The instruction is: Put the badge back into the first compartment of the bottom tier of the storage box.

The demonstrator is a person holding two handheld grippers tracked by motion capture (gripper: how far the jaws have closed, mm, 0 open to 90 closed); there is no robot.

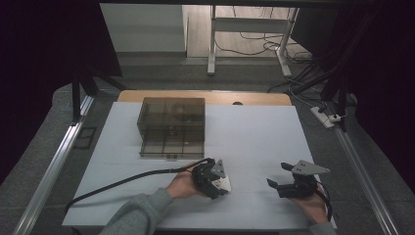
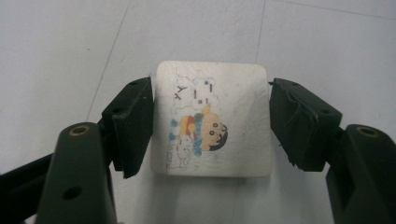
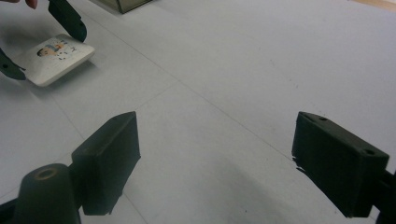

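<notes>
A white square tile [image 2: 243, 93] with a cartoon child printed on it sits between the jaws of my left gripper [image 2: 212, 123], which press on its two opposite sides. In the high view the left gripper [image 1: 221, 186] holds the tile [image 1: 226, 183] near the table's front, left of centre. The right gripper view shows the tile [image 3: 58, 58] tilted, with a shadow beneath it and one edge raised off the table. My right gripper [image 1: 277, 175] stands open at the front right, and nothing lies between its fingers [image 3: 109, 158].
A smoky translucent box with compartments and drawers [image 1: 171, 127] stands on the white table [image 1: 259, 137] behind the left gripper. Beyond the table's far edge there is a desk frame [image 1: 212, 44] and cables on the floor. A power strip [image 1: 325, 116] lies off the table's right side.
</notes>
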